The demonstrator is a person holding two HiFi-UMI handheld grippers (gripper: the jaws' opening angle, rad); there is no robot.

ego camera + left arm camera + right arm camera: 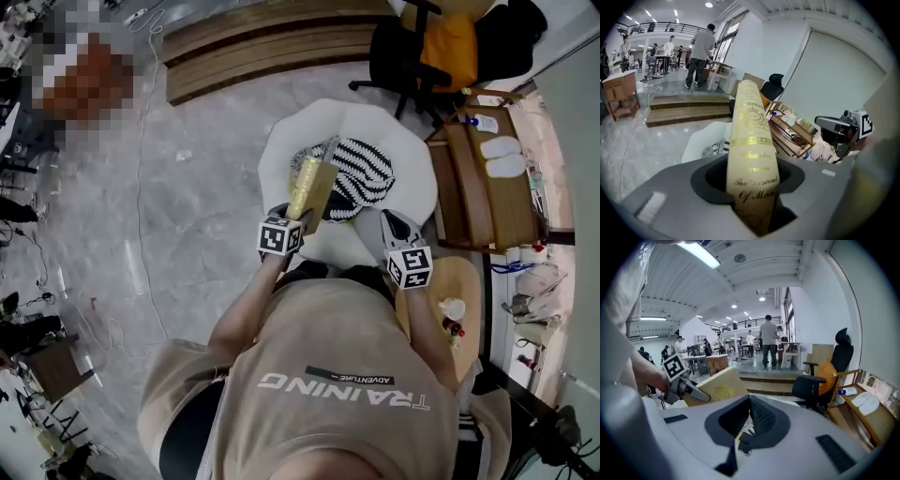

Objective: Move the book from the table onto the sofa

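Note:
The book (312, 184) is gold-covered, and its spine (751, 154) carries gilt lettering. It stands tilted up between the jaws of my left gripper (303, 219), which is shut on its lower end. It hangs over the front of the white sofa (417, 173), above a black-and-white striped cushion (367, 173). My right gripper (392, 223) is to the right of the book, apart from it, its jaws shut with nothing in them. In the right gripper view the book (717, 386) and the left gripper (691, 391) show at the left, beyond my right gripper (750, 401).
A wooden shelf unit (483, 178) with white items stands right of the sofa. A black office chair (422, 52) with an orange cushion stands behind it. Wooden steps (272, 47) lie at the back. A round wooden table (459, 286) is at my right side. People stand far off.

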